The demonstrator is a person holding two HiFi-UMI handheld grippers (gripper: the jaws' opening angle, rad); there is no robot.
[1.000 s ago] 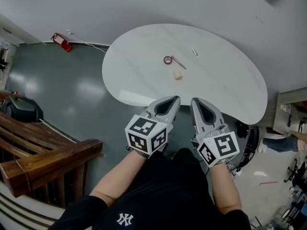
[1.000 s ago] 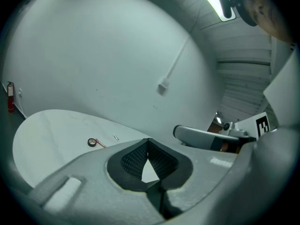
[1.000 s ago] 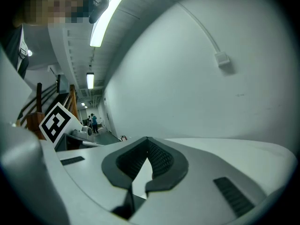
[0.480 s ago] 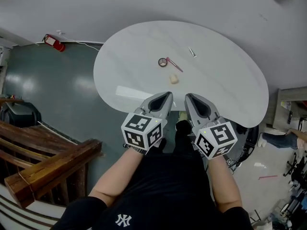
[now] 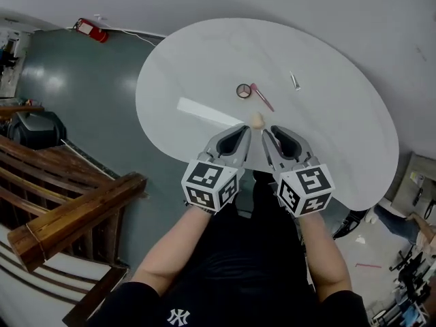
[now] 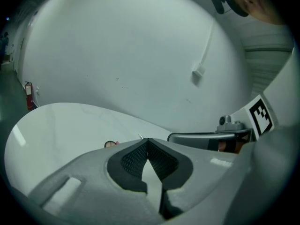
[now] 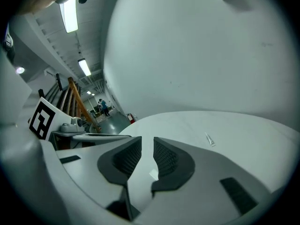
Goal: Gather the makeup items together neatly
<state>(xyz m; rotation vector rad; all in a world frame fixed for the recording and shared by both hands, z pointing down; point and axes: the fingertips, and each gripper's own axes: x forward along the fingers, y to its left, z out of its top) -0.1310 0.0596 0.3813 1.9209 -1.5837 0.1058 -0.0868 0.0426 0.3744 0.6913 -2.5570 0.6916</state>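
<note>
We have gathered nothing yet: the 4 makeup items lie scattered on the white table [image 5: 327,155]. The round compact [image 5: 243,90] and the pink stick [image 5: 261,97] lie just beside each other, the beige sponge [image 5: 257,120] sits near them on our side, and the small tube [image 5: 294,80] lies well apart to the right. All 4 are left to bring together. The left gripper [image 5: 242,132] has its jaws pressed together on nothing. The right gripper [image 5: 272,133] has just been opening, its jaws slightly apart and empty. 1 second ago both grippers hung over the floor, short of the table edge; now they reach over the table, tips just short of the sponge.
</note>
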